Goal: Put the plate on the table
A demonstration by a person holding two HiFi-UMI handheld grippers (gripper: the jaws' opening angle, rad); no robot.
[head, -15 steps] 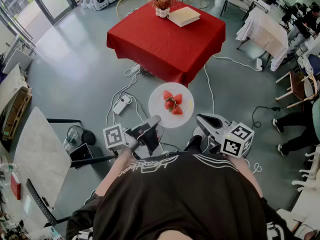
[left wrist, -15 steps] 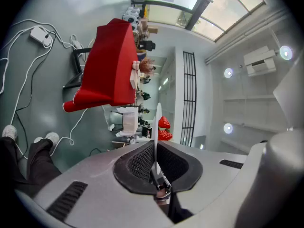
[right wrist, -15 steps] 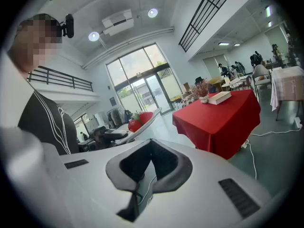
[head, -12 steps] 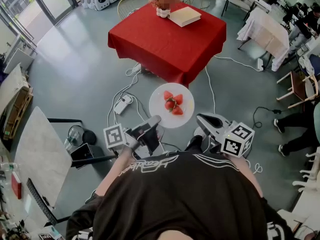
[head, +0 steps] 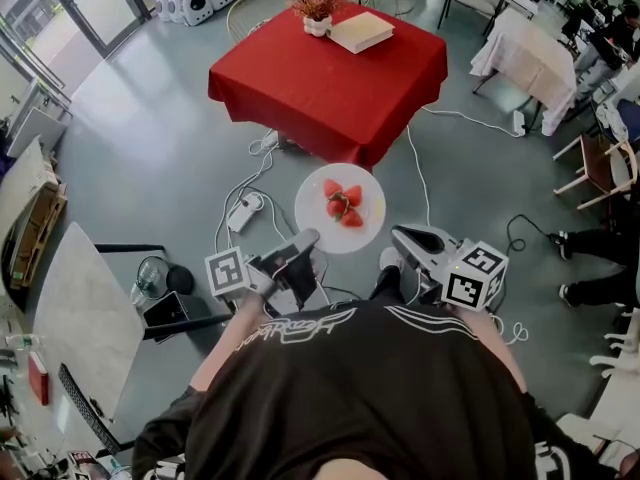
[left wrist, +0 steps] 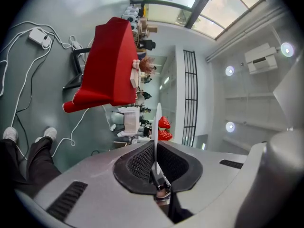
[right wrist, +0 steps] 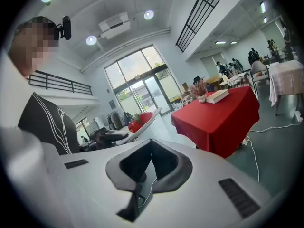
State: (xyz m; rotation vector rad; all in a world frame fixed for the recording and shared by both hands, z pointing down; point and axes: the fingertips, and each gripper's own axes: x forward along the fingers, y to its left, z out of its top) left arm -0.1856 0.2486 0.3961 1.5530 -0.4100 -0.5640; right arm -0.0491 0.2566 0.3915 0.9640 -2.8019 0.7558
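A white plate [head: 340, 209] with cut strawberries [head: 342, 206] hangs level over the grey floor, in front of the person. My left gripper [head: 308, 240] is shut on its near rim. In the left gripper view the plate [left wrist: 157, 127] shows edge-on between the pads [left wrist: 142, 163], and the strawberries [left wrist: 164, 128] sit past them. My right gripper [head: 400, 236] is beside the plate on the right, apart from it, shut and empty. The right gripper view shows the plate [right wrist: 145, 121] off to its left. The red-clothed table [head: 330, 83] stands ahead, with a book [head: 362, 30] and a potted plant [head: 317, 6] at its far side.
White cables and a power strip [head: 243, 210] lie on the floor between the person and the red table. A marble-topped table [head: 75, 318] is at the near left. A white-clothed table [head: 530, 58], chairs and seated people fill the right side.
The head view has shifted slightly, so the red table sits a little further left. The plate stays in my left gripper and neither gripper has visibly moved.
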